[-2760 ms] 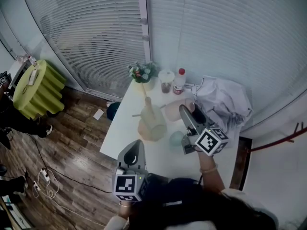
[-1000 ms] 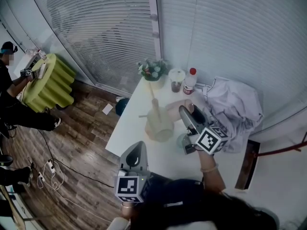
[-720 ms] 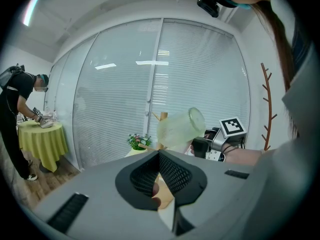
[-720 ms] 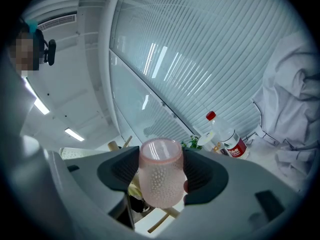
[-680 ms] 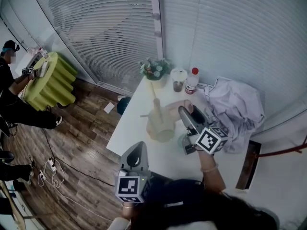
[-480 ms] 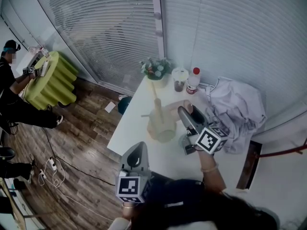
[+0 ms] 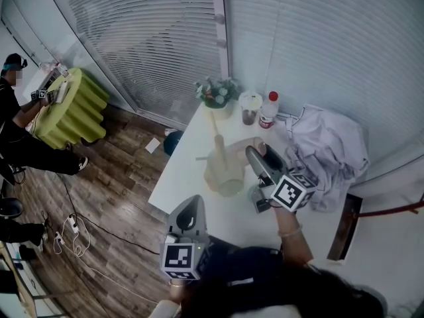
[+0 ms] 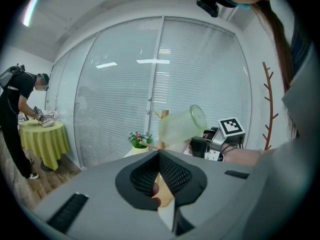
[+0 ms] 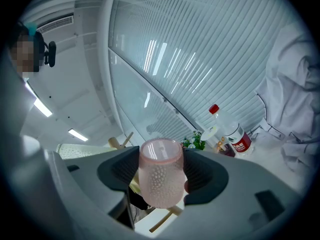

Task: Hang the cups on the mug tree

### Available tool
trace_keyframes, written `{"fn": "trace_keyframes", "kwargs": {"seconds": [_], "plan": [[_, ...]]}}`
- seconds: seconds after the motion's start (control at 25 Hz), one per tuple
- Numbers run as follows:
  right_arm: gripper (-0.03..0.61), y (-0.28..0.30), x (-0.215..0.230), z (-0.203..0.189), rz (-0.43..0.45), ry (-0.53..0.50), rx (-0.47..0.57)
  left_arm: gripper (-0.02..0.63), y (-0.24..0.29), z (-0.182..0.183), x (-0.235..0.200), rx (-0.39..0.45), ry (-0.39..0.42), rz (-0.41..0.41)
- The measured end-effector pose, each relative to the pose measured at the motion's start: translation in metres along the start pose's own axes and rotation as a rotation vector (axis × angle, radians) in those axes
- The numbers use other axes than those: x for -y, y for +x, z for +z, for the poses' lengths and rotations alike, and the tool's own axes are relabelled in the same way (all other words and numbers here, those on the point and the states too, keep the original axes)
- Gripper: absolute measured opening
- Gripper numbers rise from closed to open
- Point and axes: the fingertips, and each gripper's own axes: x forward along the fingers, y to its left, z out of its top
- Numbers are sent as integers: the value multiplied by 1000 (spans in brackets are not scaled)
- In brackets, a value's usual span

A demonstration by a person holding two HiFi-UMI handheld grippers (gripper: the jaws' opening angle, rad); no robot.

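The white table (image 7: 189, 177) carries a crumpled white cloth (image 7: 328, 151) on its right side. The wooden mug tree (image 7: 216, 143) stands near the middle of it, with a pale green cup (image 8: 182, 126) hanging tilted on it. The right tongs (image 7: 257, 154) are clamped on the pink cup (image 9: 160, 179), which is held just right of the tree. The left tongs (image 8: 159, 155), pinched together with nothing in them, are at the near left edge. A red-capped bottle (image 7: 268, 111) stands at the far end.
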Motion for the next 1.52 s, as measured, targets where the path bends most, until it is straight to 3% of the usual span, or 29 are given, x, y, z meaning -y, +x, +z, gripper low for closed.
{"fn": "trace_keyframes", "kwargs": {"seconds": [0.32, 1.52], "plan": [[281, 1, 4, -2, 16, 45, -4, 2, 0, 1, 5, -39, -30, -10], [275, -1, 20, -14, 23, 181, -17, 2, 5, -6, 3, -42, -5, -4]]}}
